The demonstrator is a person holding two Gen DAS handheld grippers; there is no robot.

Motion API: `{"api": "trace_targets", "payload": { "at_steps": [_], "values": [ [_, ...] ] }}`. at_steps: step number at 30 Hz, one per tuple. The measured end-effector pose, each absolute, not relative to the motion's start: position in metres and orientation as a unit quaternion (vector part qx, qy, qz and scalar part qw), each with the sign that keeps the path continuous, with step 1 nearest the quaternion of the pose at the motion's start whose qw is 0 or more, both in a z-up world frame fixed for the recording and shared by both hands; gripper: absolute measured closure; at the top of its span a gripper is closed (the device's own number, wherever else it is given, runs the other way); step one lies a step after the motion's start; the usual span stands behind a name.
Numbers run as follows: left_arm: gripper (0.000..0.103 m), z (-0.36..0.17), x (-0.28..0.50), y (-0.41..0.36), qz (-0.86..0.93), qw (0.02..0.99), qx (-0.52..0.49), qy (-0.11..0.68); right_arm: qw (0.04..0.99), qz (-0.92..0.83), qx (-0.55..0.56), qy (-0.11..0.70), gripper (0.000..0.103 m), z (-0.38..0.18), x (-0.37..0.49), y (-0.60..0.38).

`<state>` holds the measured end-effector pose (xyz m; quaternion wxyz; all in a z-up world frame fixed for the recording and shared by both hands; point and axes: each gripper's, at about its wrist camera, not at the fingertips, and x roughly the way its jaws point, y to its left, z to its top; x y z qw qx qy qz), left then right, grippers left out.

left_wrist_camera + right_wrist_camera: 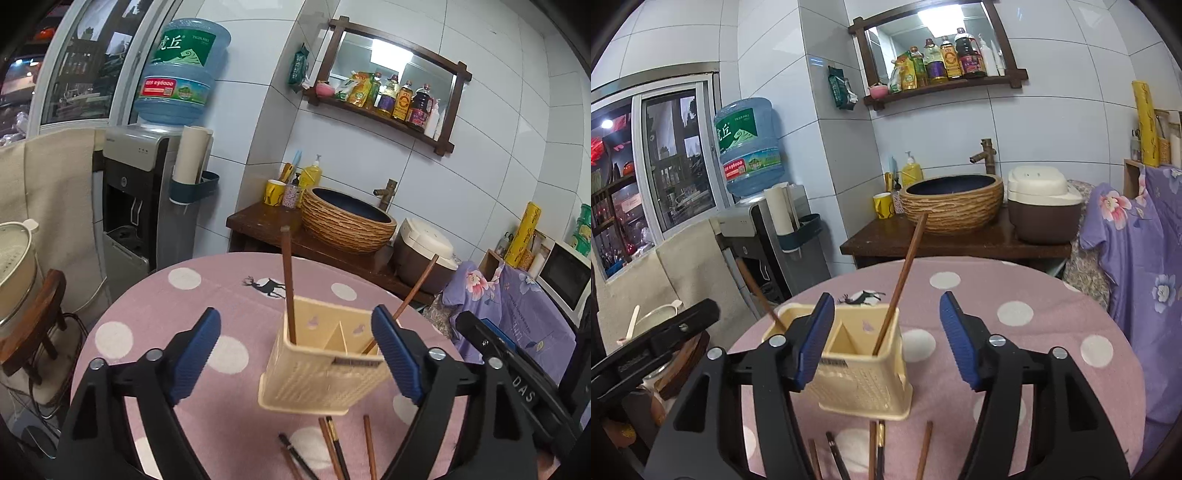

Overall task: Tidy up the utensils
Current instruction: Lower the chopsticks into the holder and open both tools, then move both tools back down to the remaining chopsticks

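A cream plastic utensil holder (325, 373) stands on the pink dotted table; it also shows in the right wrist view (860, 369). Two brown chopsticks stand in it, one upright (287, 284) and one leaning right (413, 295); the right wrist view shows them too (903, 284) (757, 291). Several chopsticks (332, 446) lie loose on the cloth in front of the holder, also in the right wrist view (875, 450). My left gripper (299, 354) is open and empty, held above the holder. My right gripper (886, 339) is open and empty, just right of the holder.
The round table (1034, 332) has a pink cloth with white dots. Behind it a wooden counter (266, 225) carries a woven-look basin (347, 218) and a rice cooker (1041, 206). A water dispenser (147, 177) stands at left, purple floral cloth (1137, 258) at right.
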<state>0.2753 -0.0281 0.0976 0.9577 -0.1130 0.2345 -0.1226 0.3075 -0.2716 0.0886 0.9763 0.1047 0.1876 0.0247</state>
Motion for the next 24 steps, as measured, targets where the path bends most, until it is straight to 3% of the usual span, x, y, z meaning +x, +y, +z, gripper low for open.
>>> {"api": "trace_targets", "payload": {
  "at_steps": [13,24],
  "values": [
    [0.014,0.016,0.234,-0.017,-0.103,0.930,-0.096,0.340,0.951,-0.004,0.063,0.304,0.042,0.012,0.253,-0.273],
    [0.028,-0.026,0.217,-0.003,-0.091,0.906,-0.125,0.393,0.932,-0.013,0.072,0.355,0.042,-0.038,0.229,-0.278]
  ]
}}
